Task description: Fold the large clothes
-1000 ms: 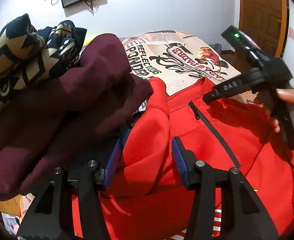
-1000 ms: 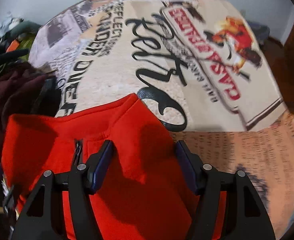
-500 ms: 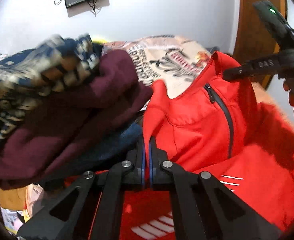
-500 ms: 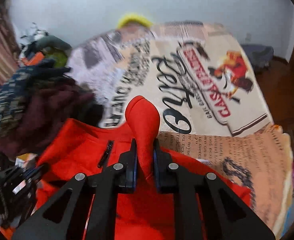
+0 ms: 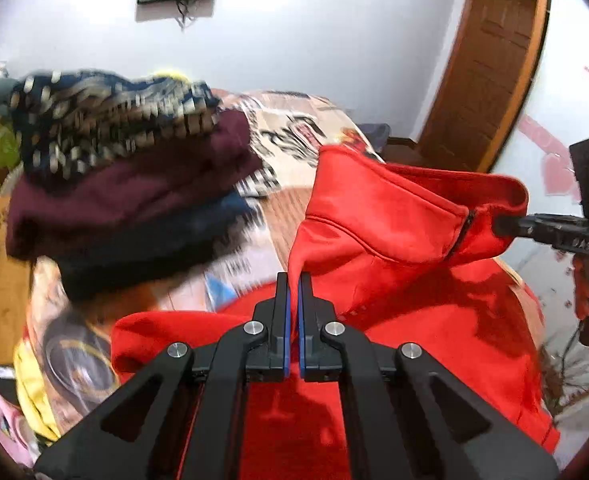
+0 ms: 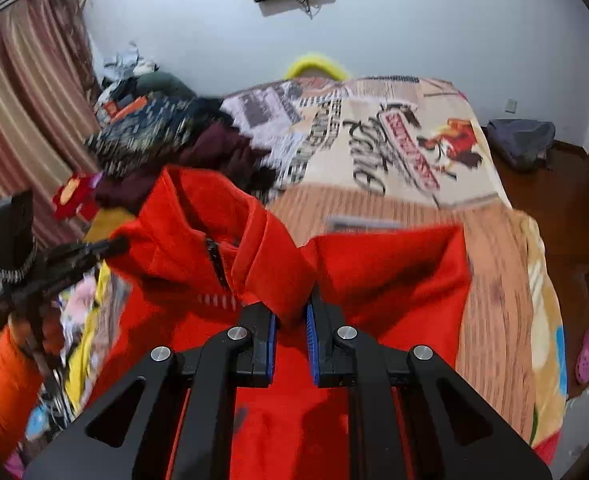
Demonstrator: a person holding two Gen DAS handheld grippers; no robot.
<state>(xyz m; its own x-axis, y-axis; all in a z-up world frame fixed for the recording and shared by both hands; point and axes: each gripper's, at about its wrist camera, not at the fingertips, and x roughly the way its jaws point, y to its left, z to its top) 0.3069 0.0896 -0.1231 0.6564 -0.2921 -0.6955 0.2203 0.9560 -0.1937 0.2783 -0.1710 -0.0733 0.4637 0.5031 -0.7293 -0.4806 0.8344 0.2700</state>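
Observation:
A red zip-neck fleece top [image 5: 394, 216] hangs lifted above the bed, held at both shoulders. My left gripper [image 5: 293, 280] is shut on its left shoulder edge. My right gripper [image 6: 290, 312] is shut on a fold at the other shoulder of the top [image 6: 222, 232]. The right gripper also shows in the left wrist view [image 5: 506, 226] at the collar's far end, and the left gripper shows in the right wrist view [image 6: 118, 244]. The collar stands up with the zip between the grippers. The top's lower body drapes below.
A pile of clothes [image 5: 126, 176], maroon, navy and patterned, lies at the left of the bed [image 6: 374, 136]. A printed blanket covers the bed. A wooden door [image 5: 490, 60] stands at the right. Curtains [image 6: 22, 112] hang at the far left.
Both grippers closed on the red top's shoulders, then raised it off the bed and drew it apart. The collar now hangs stretched between them.

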